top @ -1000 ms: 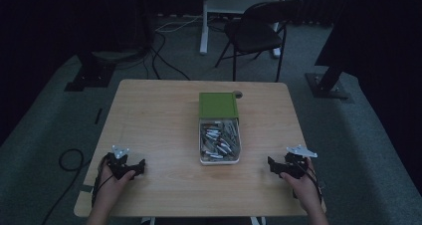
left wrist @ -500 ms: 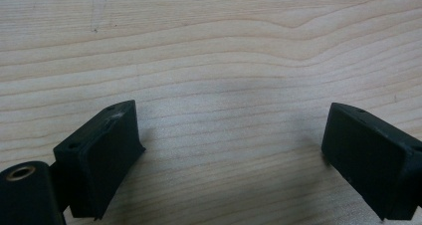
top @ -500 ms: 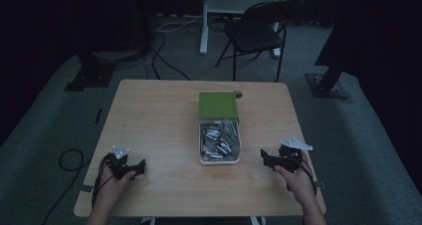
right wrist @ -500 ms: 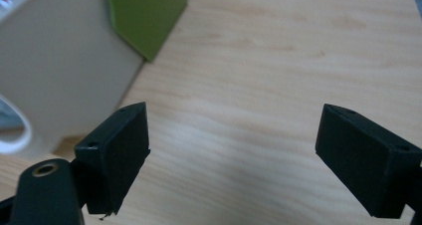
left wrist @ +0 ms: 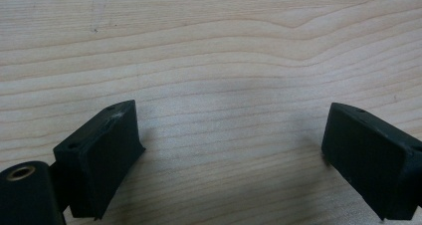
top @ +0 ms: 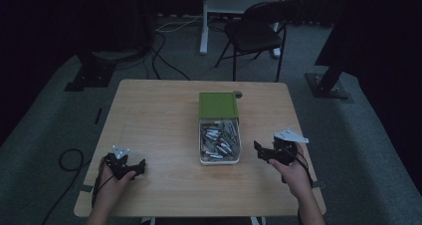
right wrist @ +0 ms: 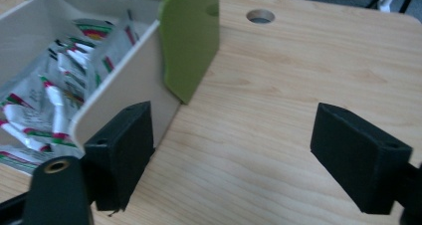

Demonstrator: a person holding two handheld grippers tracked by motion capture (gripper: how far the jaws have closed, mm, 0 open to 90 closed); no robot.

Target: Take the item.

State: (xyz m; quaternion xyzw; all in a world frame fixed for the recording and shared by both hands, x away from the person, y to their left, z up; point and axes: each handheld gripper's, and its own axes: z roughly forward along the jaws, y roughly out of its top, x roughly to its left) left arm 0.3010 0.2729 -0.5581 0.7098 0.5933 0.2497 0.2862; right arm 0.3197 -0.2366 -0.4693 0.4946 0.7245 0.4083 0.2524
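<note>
A white tray [top: 219,160] of several red-and-green printed sachets [top: 219,138] sticks out of a green sleeve [top: 218,105] at the middle of the wooden table [top: 159,115]. My right gripper [top: 259,151] hovers just right of the tray's near end, jaws pointing at it. In the right gripper view the tray wall [right wrist: 124,80] and sleeve [right wrist: 191,46] lie beyond my left jaw. The right gripper [right wrist: 234,150] is open; its jaws have just been closing slightly with nothing between them. My left gripper [top: 141,168] rests low at the near left, open over bare wood [left wrist: 231,150].
A round cable hole [top: 238,94] sits in the table behind the sleeve. Beyond the far edge stand a dark folding chair [top: 259,31] and a white desk leg [top: 203,21]. Cables [top: 69,160] lie on the floor at the left.
My right gripper has risen and moved left toward the tray. The left gripper has stayed put.
</note>
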